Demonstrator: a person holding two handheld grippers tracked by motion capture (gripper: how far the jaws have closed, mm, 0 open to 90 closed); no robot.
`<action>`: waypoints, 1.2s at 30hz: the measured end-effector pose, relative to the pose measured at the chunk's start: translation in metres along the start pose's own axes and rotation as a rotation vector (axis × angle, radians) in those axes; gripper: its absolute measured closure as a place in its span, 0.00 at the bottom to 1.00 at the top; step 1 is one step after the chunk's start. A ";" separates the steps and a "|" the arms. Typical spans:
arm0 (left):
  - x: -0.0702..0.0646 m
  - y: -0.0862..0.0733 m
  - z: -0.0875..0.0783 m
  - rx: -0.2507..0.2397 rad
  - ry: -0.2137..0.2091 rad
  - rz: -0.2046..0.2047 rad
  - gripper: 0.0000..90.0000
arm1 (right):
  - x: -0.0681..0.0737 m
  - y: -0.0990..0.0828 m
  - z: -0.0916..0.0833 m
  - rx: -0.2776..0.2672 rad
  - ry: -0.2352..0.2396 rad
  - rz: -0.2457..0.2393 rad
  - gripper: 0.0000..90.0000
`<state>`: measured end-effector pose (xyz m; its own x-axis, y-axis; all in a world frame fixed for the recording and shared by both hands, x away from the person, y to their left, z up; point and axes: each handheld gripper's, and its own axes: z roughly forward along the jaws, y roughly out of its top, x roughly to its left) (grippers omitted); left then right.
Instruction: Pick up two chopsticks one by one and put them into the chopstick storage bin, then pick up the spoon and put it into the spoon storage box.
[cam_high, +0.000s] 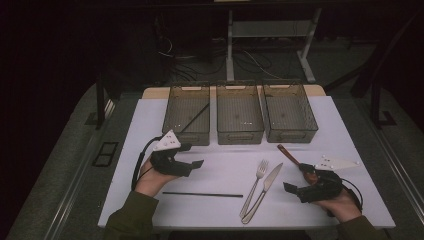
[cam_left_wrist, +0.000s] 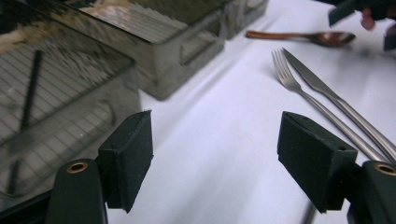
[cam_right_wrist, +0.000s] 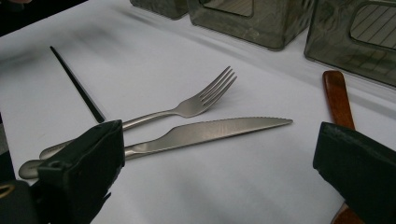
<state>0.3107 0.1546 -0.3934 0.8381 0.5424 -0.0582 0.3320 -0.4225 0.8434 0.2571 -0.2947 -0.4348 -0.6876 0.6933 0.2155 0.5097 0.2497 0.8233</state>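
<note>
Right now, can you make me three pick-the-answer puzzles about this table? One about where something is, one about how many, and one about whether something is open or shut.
1. Where does the fork lie?
A. in a bin
B. on the white table beside the knife
C. between a gripper's jaws

2. How many clear bins stand in the row?
A. two
B. three
C. five

3. How do the left gripper jaws stand?
A. wide apart with nothing between them
B. shut on the spoon
C. shut on the fork

Answers:
1 B, fork and knife lie side by side on the table.
2 B, the left bin, middle bin and right bin stand side by side.
3 A, bare table shows between the pads.
</note>
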 end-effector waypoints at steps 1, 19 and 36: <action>-0.002 -0.002 0.000 0.003 -0.006 0.002 0.29 | 0.000 0.000 0.000 0.000 0.000 -0.001 0.03; -0.035 -0.035 -0.006 0.041 -0.083 0.041 0.32 | 0.000 0.000 0.000 -0.006 -0.002 -0.008 0.03; -0.055 -0.031 0.013 0.060 -0.230 0.107 0.66 | 0.001 0.001 0.000 -0.002 -0.004 -0.010 0.03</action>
<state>0.2600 0.1284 -0.4227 0.9437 0.3163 -0.0964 0.2561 -0.5146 0.8183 0.2569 -0.2939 -0.4343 -0.6910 0.6931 0.2052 0.5018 0.2557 0.8263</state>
